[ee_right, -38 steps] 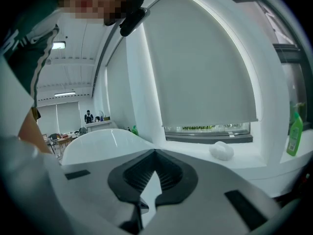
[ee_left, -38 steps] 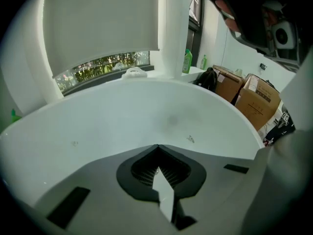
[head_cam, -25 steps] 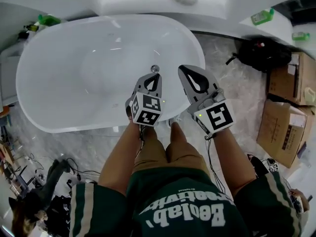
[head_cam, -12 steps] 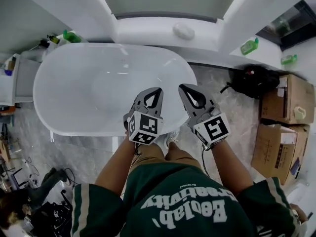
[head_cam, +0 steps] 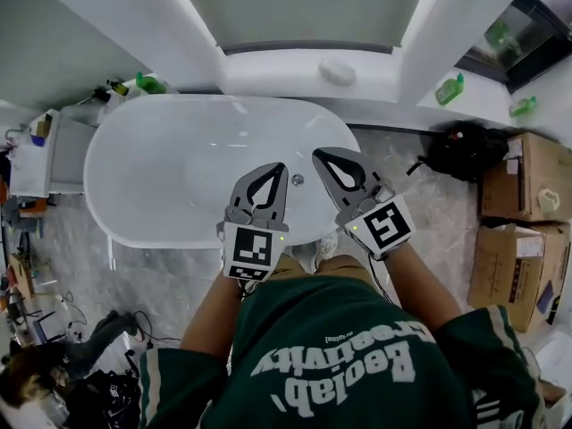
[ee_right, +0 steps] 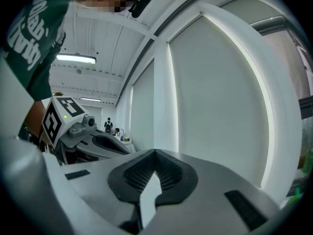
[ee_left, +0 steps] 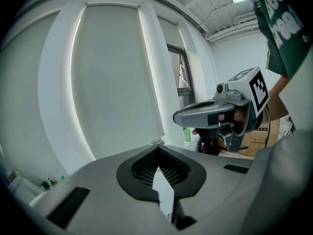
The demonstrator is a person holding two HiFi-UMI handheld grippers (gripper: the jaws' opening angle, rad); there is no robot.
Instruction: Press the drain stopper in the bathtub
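In the head view a white oval bathtub (head_cam: 170,172) lies ahead of me. Its small round metal drain stopper (head_cam: 297,180) shows on the tub floor near the right end, between my two grippers. My left gripper (head_cam: 281,166) is held above the tub just left of the stopper, jaws shut and empty. My right gripper (head_cam: 316,155) hangs just right of it, also shut and empty. Neither touches the stopper. Both gripper views look up at a window wall. The left gripper (ee_left: 157,149) sees the right one beside it; the right gripper (ee_right: 155,152) sees the left one.
A white ledge behind the tub carries a white oval object (head_cam: 338,71) and green bottles (head_cam: 451,88). A black bag (head_cam: 456,150) and cardboard boxes (head_cam: 523,195) stand on the marble floor at the right. A white cabinet (head_cam: 36,155) is at the left, cables (head_cam: 89,347) lower left.
The head view has pulled back and swung, so the tub looks smaller and further right. The stopper, hidden half a second ago, shows between the grippers. Both stayed shut.
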